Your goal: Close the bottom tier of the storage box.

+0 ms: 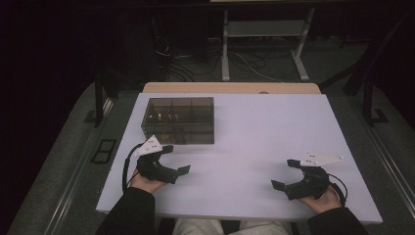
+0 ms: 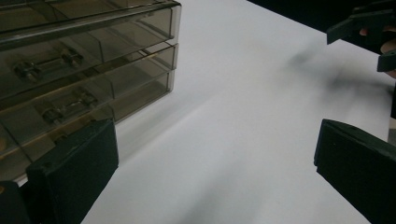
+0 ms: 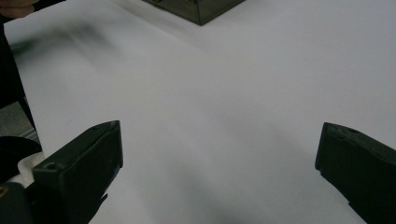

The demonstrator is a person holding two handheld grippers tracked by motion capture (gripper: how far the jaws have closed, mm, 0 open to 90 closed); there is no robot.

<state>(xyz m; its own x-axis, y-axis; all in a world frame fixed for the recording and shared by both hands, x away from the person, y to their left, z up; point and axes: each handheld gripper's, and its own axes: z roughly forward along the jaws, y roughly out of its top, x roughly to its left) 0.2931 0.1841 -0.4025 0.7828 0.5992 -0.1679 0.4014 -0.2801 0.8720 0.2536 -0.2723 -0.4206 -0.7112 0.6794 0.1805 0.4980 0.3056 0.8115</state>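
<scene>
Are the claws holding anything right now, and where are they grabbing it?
Nothing is held. The left claw and the right claw both stand open over the bare white table, with the smoky drawer box untouched.

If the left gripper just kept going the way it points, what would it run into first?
Probably nothing soon: the open left gripper points across the bare table toward the right gripper. The drawer box sits off its left jaw, apparently clear of the path.
</scene>
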